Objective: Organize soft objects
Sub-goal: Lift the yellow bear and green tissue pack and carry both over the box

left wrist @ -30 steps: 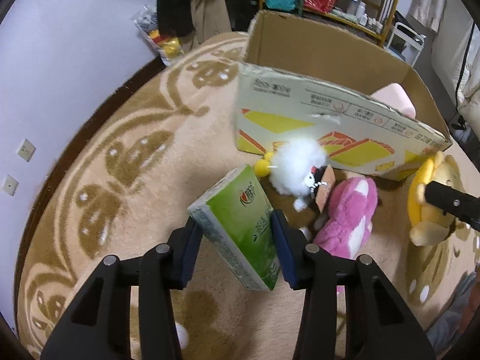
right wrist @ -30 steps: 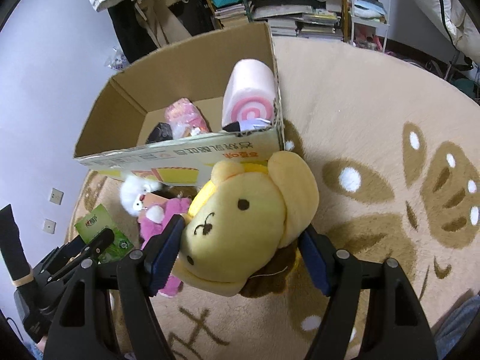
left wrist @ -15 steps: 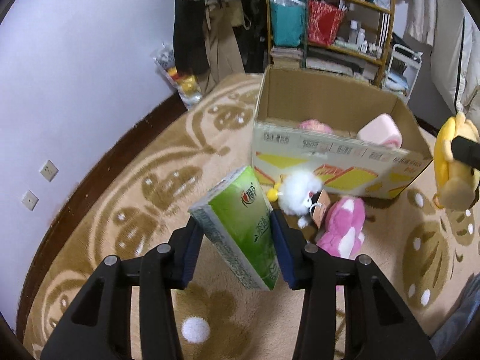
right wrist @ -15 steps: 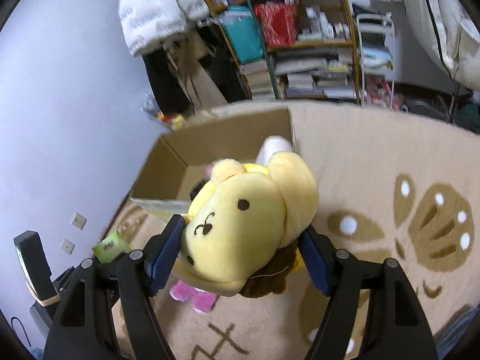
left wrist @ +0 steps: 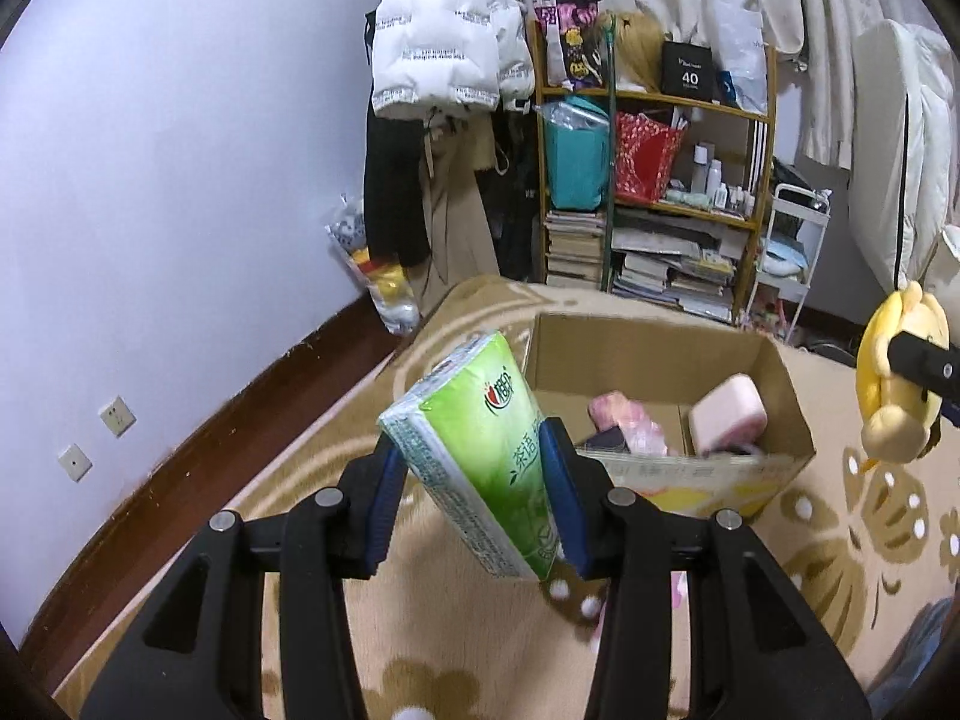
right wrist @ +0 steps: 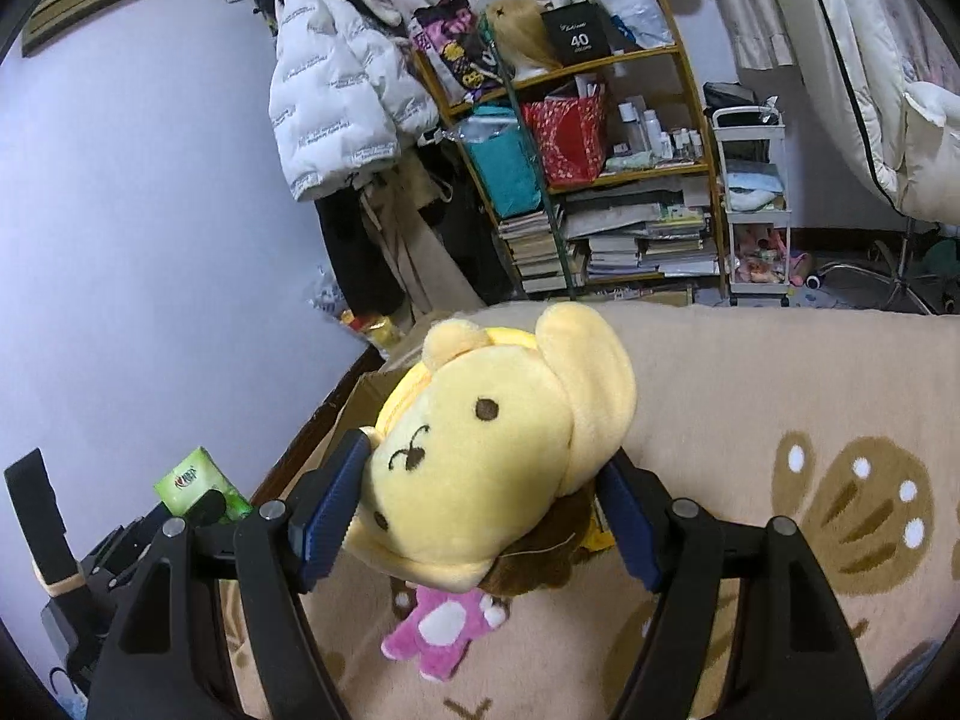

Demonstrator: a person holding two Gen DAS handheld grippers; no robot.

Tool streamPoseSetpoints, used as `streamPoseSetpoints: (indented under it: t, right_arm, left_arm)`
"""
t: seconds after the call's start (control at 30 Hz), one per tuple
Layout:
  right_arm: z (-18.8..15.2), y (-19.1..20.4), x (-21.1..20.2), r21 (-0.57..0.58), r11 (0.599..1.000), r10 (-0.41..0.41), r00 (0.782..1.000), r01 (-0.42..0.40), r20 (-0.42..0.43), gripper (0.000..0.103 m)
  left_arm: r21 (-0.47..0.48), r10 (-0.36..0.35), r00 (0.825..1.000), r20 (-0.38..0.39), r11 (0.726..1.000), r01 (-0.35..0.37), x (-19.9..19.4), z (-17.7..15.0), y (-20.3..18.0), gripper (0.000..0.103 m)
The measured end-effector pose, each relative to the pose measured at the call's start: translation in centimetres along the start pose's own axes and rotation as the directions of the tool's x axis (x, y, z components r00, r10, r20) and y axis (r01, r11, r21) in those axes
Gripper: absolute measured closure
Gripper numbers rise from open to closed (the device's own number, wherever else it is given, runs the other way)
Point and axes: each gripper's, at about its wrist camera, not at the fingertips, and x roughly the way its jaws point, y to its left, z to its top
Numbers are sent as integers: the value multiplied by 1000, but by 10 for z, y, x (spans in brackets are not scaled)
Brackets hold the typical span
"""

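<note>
A cluttered bedroom with a beige patterned carpet (left wrist: 336,546) and a wooden shelf of books (left wrist: 660,228) against the far wall. My left hand-held gripper (left wrist: 474,510) is clamped across the green plastic-wrapped tissue pack (left wrist: 480,450), held tilted in the air just short of the open brown cardboard box (left wrist: 660,354). My right hand-held gripper (right wrist: 480,516) squeezes the yellow plush bear (right wrist: 492,450) by its head, also aloft; a pink plush toy (right wrist: 438,630) lies on the carpet below it. I judge both loads light and compressible: the pack's film looks slippery, so a mid-body hold suits it, while the bear's stuffed head gives under the pads and should drop harmlessly.
</note>
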Motion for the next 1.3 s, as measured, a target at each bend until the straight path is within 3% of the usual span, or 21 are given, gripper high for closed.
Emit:
streamPoseSetpoints:
  t: [0.5,0.93,1.3]
  right_arm:
    - [33,-17,37,7,1000,-23,999,22,33,25]
    - [27,-25,84,-42,998,-58,997,56,-52,25]
    - [19,-22,105,-80,996,-49,993,41,-106,25]
  left_arm:
    - [90,16,997,81,996,-23,34,43,-34,60]
    - [128,-57,998,34,990,53,89,38,-59,60]
    - [106,-87,996,-11,990,88,106,29,-60,59]
